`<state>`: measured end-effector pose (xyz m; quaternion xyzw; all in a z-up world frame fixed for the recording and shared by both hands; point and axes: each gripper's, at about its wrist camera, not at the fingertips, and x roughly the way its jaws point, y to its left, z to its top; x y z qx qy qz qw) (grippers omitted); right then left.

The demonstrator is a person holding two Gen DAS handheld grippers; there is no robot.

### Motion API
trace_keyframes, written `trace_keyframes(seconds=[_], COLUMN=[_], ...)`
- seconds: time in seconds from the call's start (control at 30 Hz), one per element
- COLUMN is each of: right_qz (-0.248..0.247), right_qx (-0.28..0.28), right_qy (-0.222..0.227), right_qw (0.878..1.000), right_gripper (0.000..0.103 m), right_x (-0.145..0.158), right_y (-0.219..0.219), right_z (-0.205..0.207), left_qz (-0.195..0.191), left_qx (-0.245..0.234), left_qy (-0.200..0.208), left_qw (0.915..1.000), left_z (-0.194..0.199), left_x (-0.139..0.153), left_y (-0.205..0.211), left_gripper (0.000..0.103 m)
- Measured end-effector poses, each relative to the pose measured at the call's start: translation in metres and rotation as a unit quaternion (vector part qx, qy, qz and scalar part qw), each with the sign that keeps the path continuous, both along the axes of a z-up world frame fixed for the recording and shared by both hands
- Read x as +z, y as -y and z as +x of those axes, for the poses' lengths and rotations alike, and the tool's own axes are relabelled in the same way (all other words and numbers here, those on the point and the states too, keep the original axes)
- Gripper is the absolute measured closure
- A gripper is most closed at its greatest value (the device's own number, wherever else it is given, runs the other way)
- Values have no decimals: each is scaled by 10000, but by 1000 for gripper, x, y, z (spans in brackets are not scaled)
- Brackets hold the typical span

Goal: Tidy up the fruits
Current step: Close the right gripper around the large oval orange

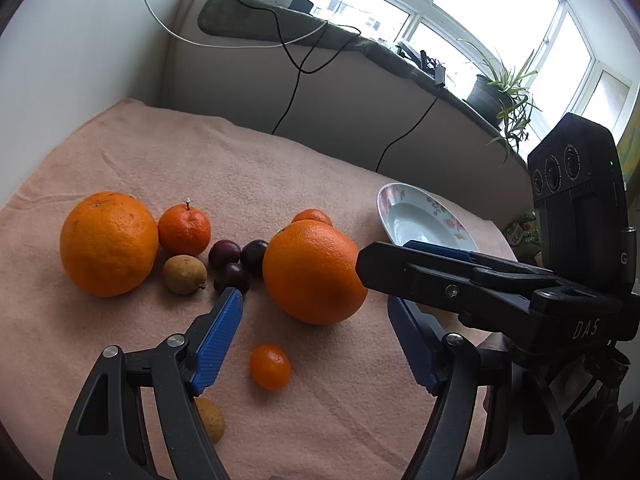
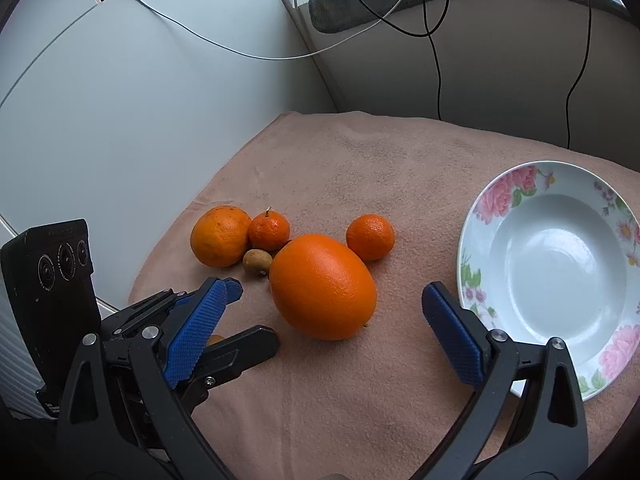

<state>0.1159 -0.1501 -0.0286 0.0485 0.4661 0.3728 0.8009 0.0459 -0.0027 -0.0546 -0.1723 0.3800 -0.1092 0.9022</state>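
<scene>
Orange, firm, waxy: the big orange point(image 2: 323, 286) sat mid-cloth point(image 2: 360, 152), plate point(image 2: 476, 216) at the right edge. Your right gripper point(image 2: 326, 312) straddled it wide open, empty; left gripper point(image 1: 316, 312) part-open, empty. Heavyish, could roll; grip its widest middle.

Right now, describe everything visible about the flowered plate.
The plate is a deep, glossy white dish, apparently ceramic, with pink roses, small purple blossoms and green leaves printed round its wide rim. Its well is empty and reflects window light. It sits flat on the pink cloth, apart from all the fruit. The right gripper hovers just beside it, one finger overlapping its near rim; contact cannot be told.
</scene>
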Motion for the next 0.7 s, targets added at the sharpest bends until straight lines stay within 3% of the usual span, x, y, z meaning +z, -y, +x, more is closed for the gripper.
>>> trace_keyframes(seconds=[0.07, 0.3, 0.7], right_qz=[-62, -66, -261], right_qx=[117, 292, 524], right_qy=[-51, -320, -489], right_qw=[9999, 9990, 9971], right_gripper=[12, 14, 21], right_x=[-3, -16, -28], right_y=[-6, -16, -31], right_z=[3, 14, 18], left_qz=[-56, -124, -168], left_qx=[-9, -132, -276], left_qy=[-58, -253, -239], left_qw=[10000, 9995, 9992], left_z=[3, 11, 18], left_x=[-1, -7, -9], left_y=[0, 6, 11], left_gripper=[28, 28, 28])
